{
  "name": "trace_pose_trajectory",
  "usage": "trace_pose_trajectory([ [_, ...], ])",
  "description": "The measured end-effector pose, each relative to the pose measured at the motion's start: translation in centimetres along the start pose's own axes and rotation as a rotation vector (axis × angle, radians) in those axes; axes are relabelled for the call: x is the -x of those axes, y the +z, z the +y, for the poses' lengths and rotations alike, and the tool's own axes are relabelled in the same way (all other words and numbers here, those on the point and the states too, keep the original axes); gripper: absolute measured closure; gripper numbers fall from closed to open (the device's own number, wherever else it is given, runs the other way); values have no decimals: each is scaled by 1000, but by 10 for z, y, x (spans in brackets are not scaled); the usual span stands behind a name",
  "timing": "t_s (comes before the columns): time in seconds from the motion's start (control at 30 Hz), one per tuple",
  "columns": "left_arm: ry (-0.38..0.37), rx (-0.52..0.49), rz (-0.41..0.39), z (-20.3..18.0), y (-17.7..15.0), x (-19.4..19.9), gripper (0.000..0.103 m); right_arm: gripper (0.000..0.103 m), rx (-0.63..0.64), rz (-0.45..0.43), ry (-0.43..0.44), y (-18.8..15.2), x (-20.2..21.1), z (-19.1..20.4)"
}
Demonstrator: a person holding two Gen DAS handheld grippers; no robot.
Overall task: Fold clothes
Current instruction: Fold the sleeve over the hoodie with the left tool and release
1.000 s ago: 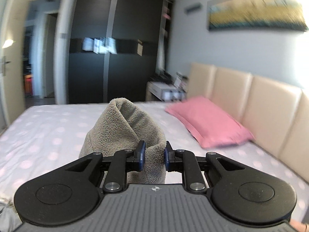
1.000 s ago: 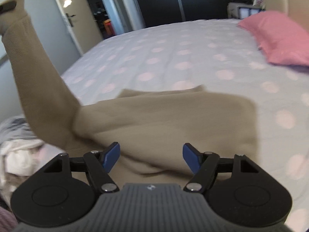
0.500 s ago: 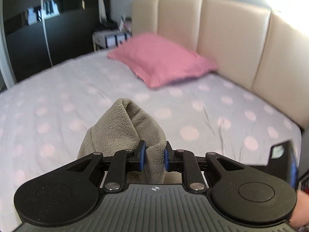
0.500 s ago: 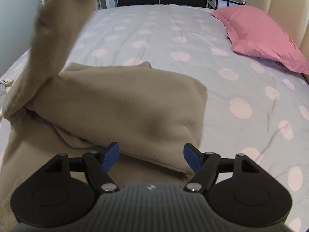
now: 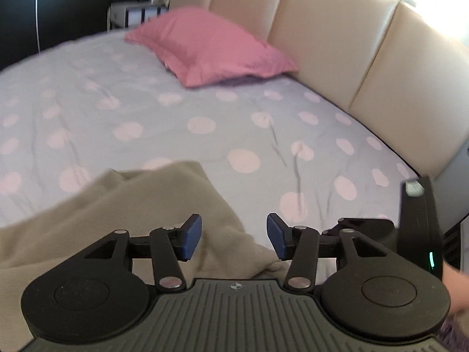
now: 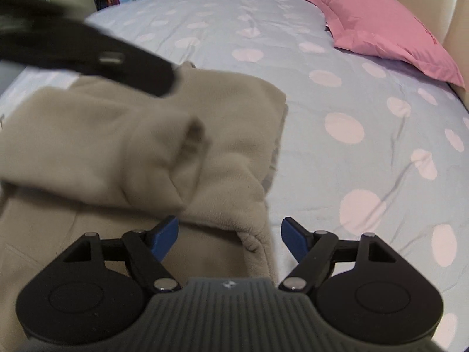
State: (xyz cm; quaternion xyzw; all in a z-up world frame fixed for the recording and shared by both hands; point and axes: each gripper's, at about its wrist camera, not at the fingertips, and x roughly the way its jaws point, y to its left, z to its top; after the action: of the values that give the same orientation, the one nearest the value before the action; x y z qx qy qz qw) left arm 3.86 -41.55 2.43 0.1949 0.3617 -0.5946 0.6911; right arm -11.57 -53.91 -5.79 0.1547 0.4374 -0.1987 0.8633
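I was at the point of letting go of a fold. My left hand-held gripper (image 5: 234, 236) had its jaws opening, and the beige fleece garment (image 5: 123, 205) lay below and between them, no longer pressed by the blue pads (image 5: 190, 236); nothing was held there. From the right wrist view the same garment (image 6: 152, 135) lay on the bed (image 6: 337, 152), on the dotted sheet, with a sleeve or flap doubled across its body and a thick rolled edge running down toward the camera. My right hand-held gripper (image 6: 230, 237) stood wide open and empty, hovering just above that near edge, the left pad over cloth and the right pad over bare sheet. The left tool showed there only as a dark blur (image 6: 88, 50) above the garment's far side.

I judged the sideways fold as laid but untidy: the top layer bunched and the edge curled. The next move, as I read it, called for taking a clean hold of the near edge or hem with the right jaws, getting both layers and not the sheet beneath, while the left found a matching hold on the far side, so the piece could be doubled over evenly. The pink pillow (image 6: 390, 23) lay well apart by the headboard (image 5: 337, 44), leaving room to work.
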Motion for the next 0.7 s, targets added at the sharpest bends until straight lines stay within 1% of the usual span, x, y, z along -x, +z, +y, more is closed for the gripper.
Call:
trace_pose_trajectory([
  [0.03,22,-12,-14,5,-2,12,55,24,-27,-16,28,1,1,-2],
  [0.1,100,-15,-38,24,-14,38,55,24,-80,-53,91,5,4,-4],
  [0.2,226,25,-73,66,-41,77,53,24,-160,-99,175,10,5,-3],
  [0.27,310,88,-83,98,-64,101,52,24,-204,-110,210,14,0,0],
  [0.4,430,245,-84,156,-114,143,52,24,-260,-117,237,23,-21,4],
  [0.5,472,340,-71,189,-151,161,52,28,-307,-99,246,29,-40,5],
  [0.57,485,392,-56,203,-172,165,52,34,-344,-92,256,33,-50,1],
  [0.63,491,426,-15,212,-184,161,52,39,-379,-97,266,36,-56,1],
  [0.7,472,429,-6,215,-190,160,52,39,-387,-115,278,41,-58,3],
])
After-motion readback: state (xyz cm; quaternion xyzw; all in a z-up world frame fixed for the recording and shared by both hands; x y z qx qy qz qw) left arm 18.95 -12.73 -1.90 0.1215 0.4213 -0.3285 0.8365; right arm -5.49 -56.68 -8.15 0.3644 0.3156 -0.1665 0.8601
